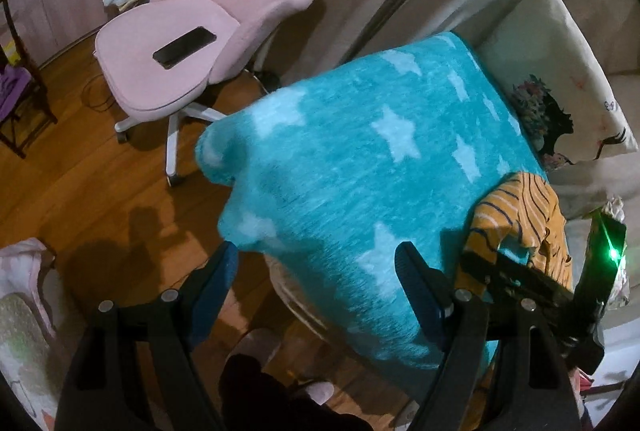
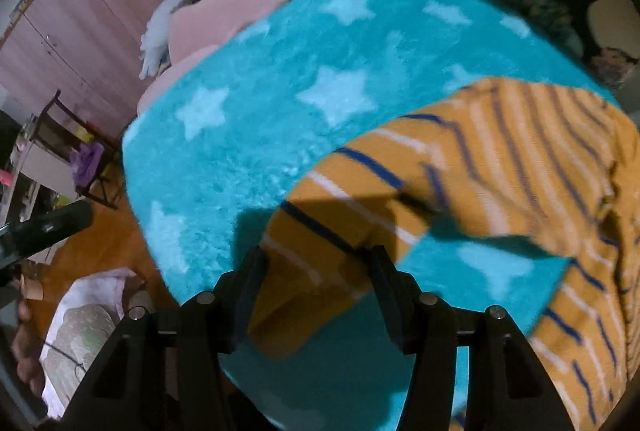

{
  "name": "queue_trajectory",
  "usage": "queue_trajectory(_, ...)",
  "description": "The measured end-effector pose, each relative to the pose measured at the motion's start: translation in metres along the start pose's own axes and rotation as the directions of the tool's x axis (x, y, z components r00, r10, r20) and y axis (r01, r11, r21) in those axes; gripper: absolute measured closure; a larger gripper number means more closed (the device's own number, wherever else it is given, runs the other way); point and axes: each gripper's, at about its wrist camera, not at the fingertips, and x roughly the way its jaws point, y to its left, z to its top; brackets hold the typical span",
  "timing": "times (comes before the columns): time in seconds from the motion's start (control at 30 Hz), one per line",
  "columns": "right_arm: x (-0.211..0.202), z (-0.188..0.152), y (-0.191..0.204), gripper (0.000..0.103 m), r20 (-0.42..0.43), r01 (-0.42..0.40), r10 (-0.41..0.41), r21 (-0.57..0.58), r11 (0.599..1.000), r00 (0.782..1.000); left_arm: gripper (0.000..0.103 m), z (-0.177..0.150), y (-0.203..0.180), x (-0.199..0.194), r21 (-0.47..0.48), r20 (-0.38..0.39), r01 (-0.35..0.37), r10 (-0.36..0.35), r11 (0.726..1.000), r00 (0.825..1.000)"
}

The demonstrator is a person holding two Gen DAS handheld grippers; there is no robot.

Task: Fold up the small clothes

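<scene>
1. In the left wrist view, the left gripper (image 1: pixel 316 273) hung with its two fingers spread wide and nothing between them, above the near edge of a turquoise blanket (image 1: pixel 352 167) patterned with pale stars.
2. The blanket covered a raised surface, and its left edge drooped toward the wooden floor (image 1: pixel 80 191).
3. A mustard-yellow striped garment (image 1: pixel 520 219) lay crumpled at the right edge of the blanket, well to the right of the left gripper and not touching it.
4. The right gripper (image 1: pixel 496 271) reached in from the lower right, its dark body bearing a green light (image 1: pixel 612 253); its tips lay against the garment's lower edge, though this view did not show the grip clearly.
5. A pink chair (image 1: pixel 192 43) stood on the floor beyond the blanket with a black phone (image 1: pixel 185 47) lying flat on its seat.
6. A printed pillow (image 1: pixel 560 79) leaned just beyond the blanket's far right corner.
7. In the right wrist view, the right gripper (image 2: pixel 316 271) had its fingers part-way apart with a lower flap of the striped garment (image 2: pixel 500 159) lying between them; motion blur left it unclear whether the pads were actually pinching the cloth.
8. The garment spread from the gripper up and to the right across the blanket (image 2: pixel 280 79).
9. The pink chair (image 2: pixel 208 23) showed behind the blanket's far left edge.
</scene>
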Motion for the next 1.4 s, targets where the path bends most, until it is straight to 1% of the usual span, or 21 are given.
queue_trajectory(0.07, 0.000, 0.006, 0.007, 0.084, -0.011, 0.001, -0.001, -0.014, 1.000, 1.000, 0.024, -0.001, 0.001, 0.000, 0.003, -0.002, -0.004, 0.004, 1.000, 1.000)
queue_trajectory(0.23, -0.041, 0.026, 0.001, 0.094, 0.072, -0.069, 0.067, 0.022, 0.997, 0.995, 0.024, 0.002, -0.007, 0.000, 0.013, -0.003, 0.008, -0.008, 1.000, 1.000)
queue_trajectory(0.33, -0.094, 0.035, -0.032, 0.094, 0.179, -0.094, 0.078, 0.085, 0.992, 0.981, 0.024, 0.002, -0.024, -0.001, 0.052, 0.009, 0.021, -0.022, 0.998, 1.000)
queue_trajectory(0.37, -0.107, 0.035, -0.042, 0.098, 0.204, -0.094, 0.072, 0.105, 0.990, 0.976, 0.024, 0.001, -0.031, -0.001, 0.065, 0.010, 0.027, -0.028, 0.998, 1.000)
queue_trajectory(0.47, -0.158, 0.029, -0.092, 0.098, 0.292, -0.070, 0.012, 0.191, 0.979, 0.956, 0.024, -0.003, -0.054, 0.000, 0.100, 0.010, 0.043, -0.044, 0.994, 0.999)
queue_trajectory(0.57, -0.202, 0.001, -0.167, 0.098, 0.331, -0.015, -0.092, 0.307, 0.952, 0.939, 0.024, -0.012, -0.078, -0.002, 0.126, 0.011, 0.057, -0.059, 0.990, 0.998)
queue_trajectory(0.6, -0.214, -0.013, -0.193, 0.098, 0.328, 0.014, -0.138, 0.353, 0.935, 0.935, 0.024, -0.018, -0.089, -0.004, 0.145, 0.012, 0.058, -0.060, 0.988, 0.998)
queue_trajectory(0.67, -0.230, -0.050, -0.258, 0.098, 0.298, 0.062, -0.227, 0.475, 0.878, 0.927, 0.024, -0.026, -0.105, -0.006, 0.173, 0.015, 0.052, -0.056, 0.983, 0.998)
queue_trajectory(0.73, -0.235, -0.077, -0.304, 0.098, 0.252, 0.127, -0.310, 0.552, 0.824, 0.917, 0.024, -0.038, -0.122, -0.007, 0.195, 0.018, 0.039, -0.043, 0.980, 0.999)
queue_trajectory(0.77, -0.234, -0.099, -0.336, 0.098, 0.187, 0.217, -0.394, 0.590, 0.777, 0.900, 0.024, -0.043, -0.128, -0.006, 0.199, 0.016, 0.035, -0.039, 0.979, 0.999)
queue_trajectory(0.8, -0.228, -0.113, -0.359, 0.098, 0.123, 0.284, -0.440, 0.606, 0.743, 0.889, 0.024, -0.050, -0.137, -0.005, 0.201, 0.009, 0.034, -0.037, 0.979, 0.999)
queue_trajectory(0.83, -0.220, -0.128, -0.380, 0.098, 0.047, 0.341, -0.469, 0.623, 0.704, 0.882, 0.024, -0.056, -0.143, -0.004, 0.203, 0.002, 0.034, -0.035, 0.979, 0.999)
queue_trajectory(0.87, -0.212, -0.150, -0.406, 0.097, -0.037, 0.375, -0.474, 0.666, 0.645, 0.880, 0.024, -0.062, -0.151, -0.003, 0.206, -0.005, 0.034, -0.034, 0.978, 0.999)
queue_trajectory(0.9, -0.212, -0.164, -0.420, 0.096, -0.048, 0.354, -0.455, 0.702, 0.618, 0.889, 0.024, -0.071, -0.162, -0.004, 0.217, -0.010, 0.034, -0.032, 0.976, 0.999)
queue_trajectory(0.93, -0.213, -0.182, -0.433, 0.095, -0.026, 0.294, -0.417, 0.750, 0.592, 0.908, 0.024, -0.076, -0.168, -0.004, 0.227, -0.010, 0.030, -0.028, 0.973, 1.000)
queue_trajectory(0.97, -0.217, -0.200, -0.442, 0.085, 0.011, 0.230, -0.387, 0.788, 0.571, 0.922, 0.024, -0.083, -0.176, -0.004, 0.244, -0.007, 0.021, -0.020, 0.970, 1.000)
queue_trajectory(1.0, -0.222, -0.215, -0.448, 0.068, 0.036, 0.202, -0.389, 0.808, 0.554, 0.921, 0.024, -0.092, -0.187, -0.005, 0.264, -0.006, 0.010, -0.009, 0.965, 1.000)
queue_trajectory(1.07, -0.228, -0.234, -0.453, 0.057, 0.073, 0.173, -0.402, 0.822, 0.543, 0.913, 0.024, -0.105, -0.200, -0.004, 0.283, -0.011, 0.004, -0.001, 0.959, 1.000)
queue_trajectory(1.17, -0.233, -0.260, -0.464, 0.057, 0.121, 0.110, -0.379, 0.838, 0.535, 0.917, 0.024, -0.125, -0.221, -0.002, 0.306, -0.019, 0.001, 0.005, 0.952, 1.000)
queue_trajectory(1.3, -0.230, -0.264, -0.451, 0.054, 0.157, 0.080, -0.317, 0.779, 0.622, 0.935, 0.024, -0.149, -0.252, 0.001, 0.351, -0.023, 0.004, 0.004, 0.936, 1.000)
queue_trajectory(1.4, -0.218, -0.265, -0.443, 0.052, 0.164, 0.052, -0.260, 0.748, 0.662, 0.952, 0.024, -0.151, -0.279, 0.005, 0.383, -0.027, 0.037, -0.029, 0.923, 0.999)
